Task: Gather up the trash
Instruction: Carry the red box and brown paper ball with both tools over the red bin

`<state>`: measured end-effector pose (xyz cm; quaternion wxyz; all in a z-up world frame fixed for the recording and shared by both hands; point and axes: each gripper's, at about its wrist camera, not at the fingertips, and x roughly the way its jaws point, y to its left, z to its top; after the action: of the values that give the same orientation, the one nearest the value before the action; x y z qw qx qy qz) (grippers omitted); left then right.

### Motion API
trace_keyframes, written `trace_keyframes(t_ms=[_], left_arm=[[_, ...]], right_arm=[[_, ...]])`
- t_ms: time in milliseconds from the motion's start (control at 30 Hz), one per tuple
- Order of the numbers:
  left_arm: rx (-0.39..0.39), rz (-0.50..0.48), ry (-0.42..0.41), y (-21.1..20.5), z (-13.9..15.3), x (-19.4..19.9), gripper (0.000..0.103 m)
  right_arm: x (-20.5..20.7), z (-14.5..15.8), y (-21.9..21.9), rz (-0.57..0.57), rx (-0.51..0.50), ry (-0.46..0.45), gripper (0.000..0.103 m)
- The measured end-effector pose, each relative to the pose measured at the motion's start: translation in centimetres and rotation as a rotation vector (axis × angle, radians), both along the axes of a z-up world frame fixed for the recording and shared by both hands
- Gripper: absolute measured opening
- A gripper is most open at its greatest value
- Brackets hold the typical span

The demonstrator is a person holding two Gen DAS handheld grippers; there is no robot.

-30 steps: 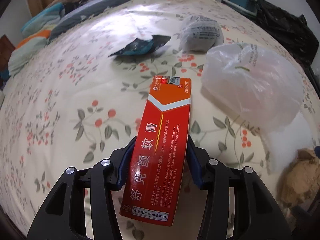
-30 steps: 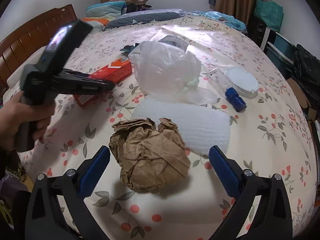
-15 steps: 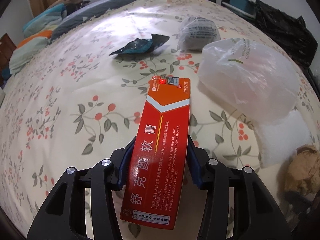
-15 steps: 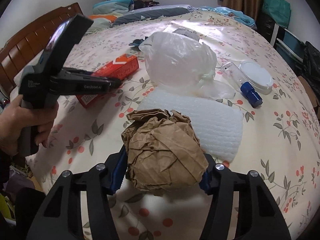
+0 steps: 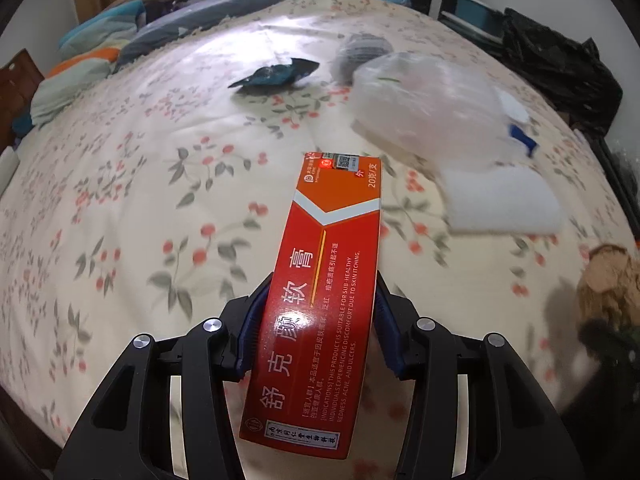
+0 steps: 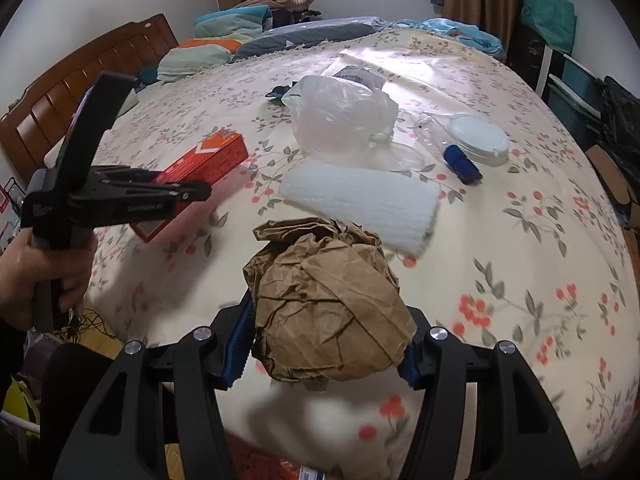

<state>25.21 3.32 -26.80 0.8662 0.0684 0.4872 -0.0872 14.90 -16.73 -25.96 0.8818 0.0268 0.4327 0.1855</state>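
The right gripper (image 6: 326, 344) squeezes the light, crushable brown paper ball (image 6: 326, 304) at its middle; the left gripper (image 5: 316, 320) clamps the stiff red ointment box (image 5: 320, 312) by its long edges.

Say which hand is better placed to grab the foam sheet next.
Neither for now. The left gripper holds the red box, the right gripper the paper ball. The foam sheet lies nearer the right.

right tongs (image 6: 324, 344) closed | brown paper wad (image 6: 328, 304) clamped, lifted off bed
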Motion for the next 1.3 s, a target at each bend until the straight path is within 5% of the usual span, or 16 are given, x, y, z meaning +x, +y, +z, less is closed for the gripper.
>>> trace_keyframes(t_ms=[733,1300], left_arm=[[-0.058,-0.047,0.014,-3.4,3.1,-16.7,0.048],[-0.036,-0.097,0.214,-6.4,-5.1,-24.6,0.048]], right_arm=[[-12.4,1.2,-1.7,0.055,-0.004,0.004,0.057],[-17.4,-5.8,-0.5,0.128,-0.053,0.167,0.057]])
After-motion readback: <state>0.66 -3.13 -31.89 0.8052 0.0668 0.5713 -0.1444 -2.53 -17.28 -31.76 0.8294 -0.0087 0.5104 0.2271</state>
